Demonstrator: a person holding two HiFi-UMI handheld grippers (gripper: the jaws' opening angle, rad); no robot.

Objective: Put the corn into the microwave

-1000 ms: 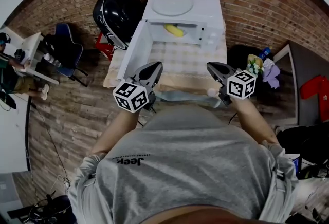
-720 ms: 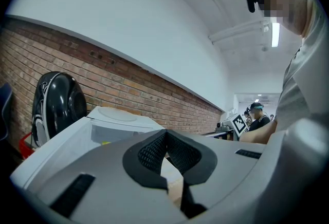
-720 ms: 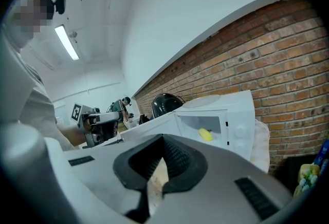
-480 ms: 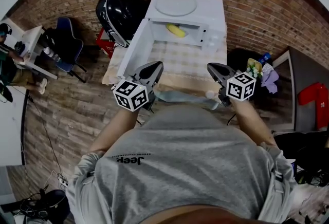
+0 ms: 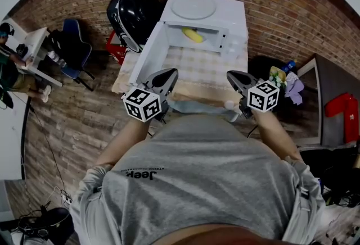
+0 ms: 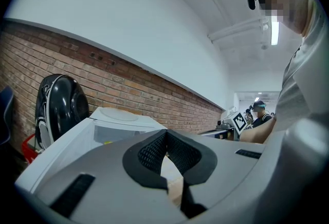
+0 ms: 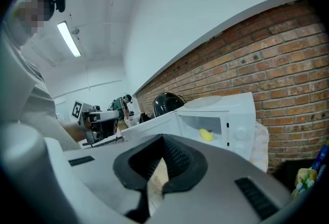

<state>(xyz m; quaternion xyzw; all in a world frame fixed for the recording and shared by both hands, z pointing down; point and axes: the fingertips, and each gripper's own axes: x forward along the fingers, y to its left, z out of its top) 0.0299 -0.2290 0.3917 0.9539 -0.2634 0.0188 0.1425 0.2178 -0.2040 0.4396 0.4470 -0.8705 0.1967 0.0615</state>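
The yellow corn (image 5: 192, 34) lies inside the white microwave (image 5: 236, 19), whose door (image 5: 147, 54) stands swung open to the left. In the right gripper view the corn (image 7: 205, 135) shows through the microwave's (image 7: 239, 115) opening. Both grippers hover side by side over the near edge of the table, well short of the microwave. My left gripper (image 5: 167, 73) is shut and empty, its pads meeting at the tip (image 6: 165, 135). My right gripper (image 5: 232, 73) is likewise shut with nothing held (image 7: 163, 138).
A checkered cloth covers the table (image 5: 209, 69) in front of the microwave. A round white plate (image 5: 193, 6) rests on the microwave's top. A black domed appliance (image 5: 130, 10) stands to its left. A blue chair (image 5: 73, 53) and a person (image 5: 8, 72) are at far left.
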